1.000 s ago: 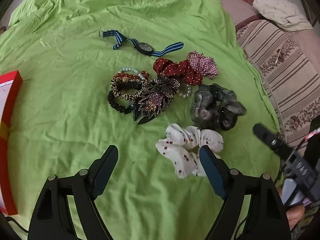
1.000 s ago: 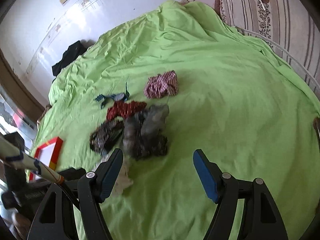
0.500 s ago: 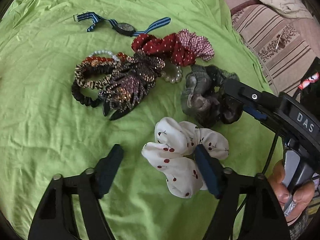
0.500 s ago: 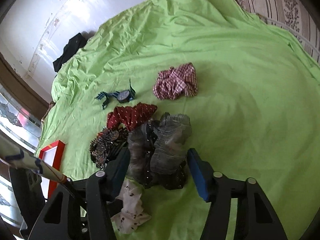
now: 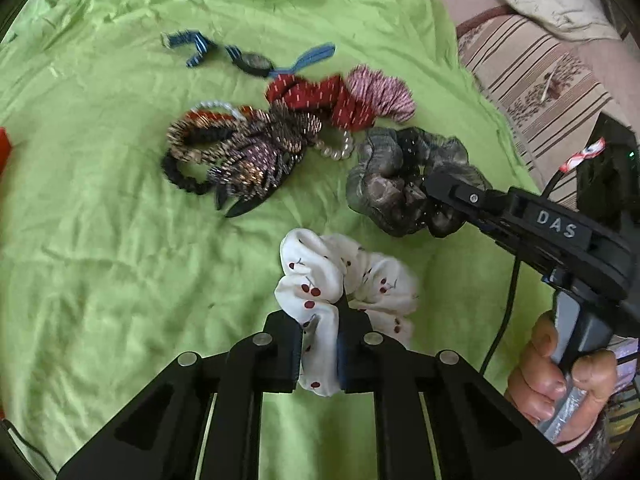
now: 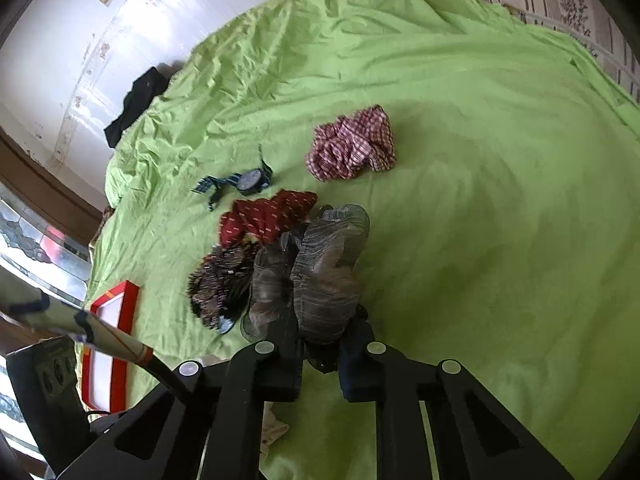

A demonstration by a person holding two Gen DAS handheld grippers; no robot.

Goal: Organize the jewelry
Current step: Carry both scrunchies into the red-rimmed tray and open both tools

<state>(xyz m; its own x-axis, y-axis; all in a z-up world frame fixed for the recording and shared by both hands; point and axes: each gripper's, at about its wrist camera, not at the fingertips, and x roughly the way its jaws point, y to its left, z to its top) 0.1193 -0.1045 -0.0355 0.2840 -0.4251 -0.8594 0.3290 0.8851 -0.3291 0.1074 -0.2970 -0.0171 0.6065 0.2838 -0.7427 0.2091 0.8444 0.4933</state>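
Both grippers were wide open a moment ago, but now the left gripper (image 5: 320,354) pinches the white cherry scrunchie (image 5: 344,280) and the right gripper (image 6: 320,356) pinches the grey scrunchie (image 6: 320,272), both on the green sheet (image 5: 100,260), ready for lifting.

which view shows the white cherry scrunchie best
The left wrist view. There the white cherry scrunchie lies in full sight on the green sheet, pinched by the left gripper. In the right wrist view only a white scrap peeks out beside that gripper's frame.
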